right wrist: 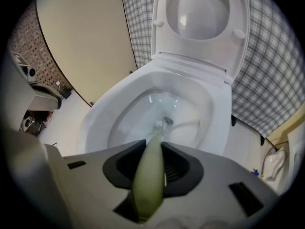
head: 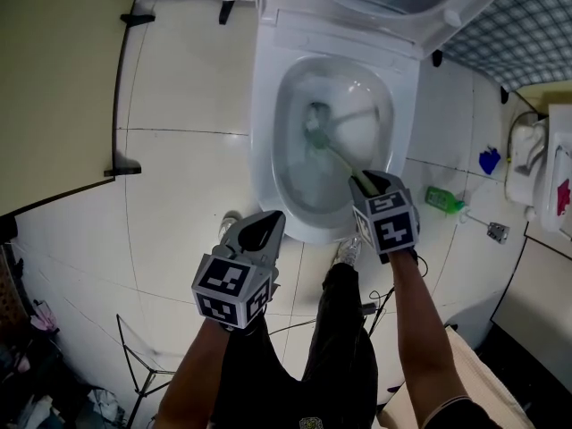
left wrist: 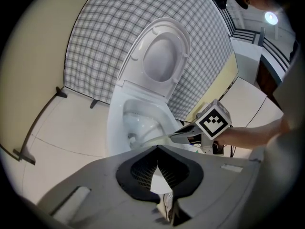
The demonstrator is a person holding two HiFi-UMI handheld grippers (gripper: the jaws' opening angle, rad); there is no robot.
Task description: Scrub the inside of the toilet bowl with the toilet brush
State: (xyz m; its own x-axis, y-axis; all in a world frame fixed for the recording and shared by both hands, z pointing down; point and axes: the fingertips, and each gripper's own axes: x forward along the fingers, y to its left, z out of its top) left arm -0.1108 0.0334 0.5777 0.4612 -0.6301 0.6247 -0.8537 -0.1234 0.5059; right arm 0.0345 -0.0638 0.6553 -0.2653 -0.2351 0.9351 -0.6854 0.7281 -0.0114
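The white toilet bowl (head: pixel 266 105) stands open, its lid (head: pixel 420 7) raised against the checkered wall. My right gripper (head: pixel 368 186) is shut on the pale green handle (right wrist: pixel 148 180) of the toilet brush. The brush head (head: pixel 316 132) sits low inside the bowl near the drain, and it also shows in the right gripper view as brush head (right wrist: pixel 161 124) against the bowl (right wrist: pixel 95 120). My left gripper (head: pixel 259 233) hangs shut and empty in front of the bowl's near rim, left of the right one. From the left gripper (left wrist: pixel 158 149) I see the bowl (left wrist: pixel 116 113) and the right gripper (left wrist: pixel 185 134).
A yellow partition (head: pixel 54 88) bounds the tiled floor at the left. A green bottle (head: pixel 444 200) lies right of the toilet, with a blue item (head: pixel 489 160) and a white fixture (head: pixel 532 164) beyond it. The person's dark trousers (head: pixel 335 329) and shoes (head: pixel 349 250) are just before the bowl.
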